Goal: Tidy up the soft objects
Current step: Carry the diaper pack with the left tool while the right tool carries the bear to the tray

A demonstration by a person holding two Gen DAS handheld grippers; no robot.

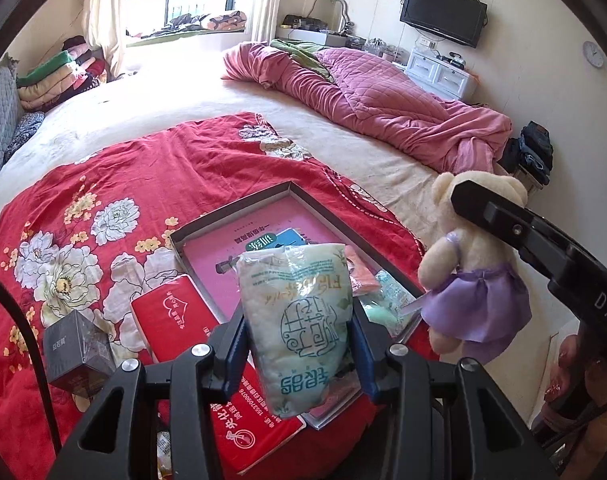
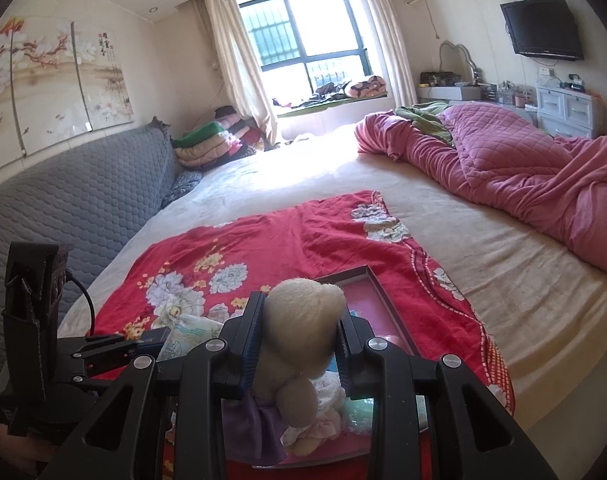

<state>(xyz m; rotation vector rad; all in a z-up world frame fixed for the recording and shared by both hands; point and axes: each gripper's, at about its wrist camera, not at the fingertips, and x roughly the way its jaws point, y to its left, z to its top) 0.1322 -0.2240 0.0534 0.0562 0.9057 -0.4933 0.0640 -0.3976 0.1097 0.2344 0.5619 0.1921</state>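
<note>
My left gripper (image 1: 299, 344) is shut on a soft pale-green tissue pack (image 1: 299, 320), held above a shallow grey-rimmed box (image 1: 239, 204) with a pink sheet on its floor. My right gripper (image 2: 299, 336) is shut on a cream teddy bear (image 2: 303, 316) in a purple dress, gripped at the head, body hanging down. In the left wrist view the bear (image 1: 471, 264) hangs at the right of the box with the right gripper's finger (image 1: 503, 220) across its head. Several small soft packets (image 1: 383, 296) lie in the box's right part. The tissue pack (image 2: 187, 336) shows left in the right wrist view.
A red flowered quilt (image 1: 143, 184) covers the near bed. On it lie a red tissue pack (image 1: 171, 316), a dark cube box (image 1: 79, 352) and a red booklet (image 1: 243, 428). A pink quilt (image 1: 383, 100) is heaped at the far right; folded blankets (image 1: 59, 76) are stacked far left.
</note>
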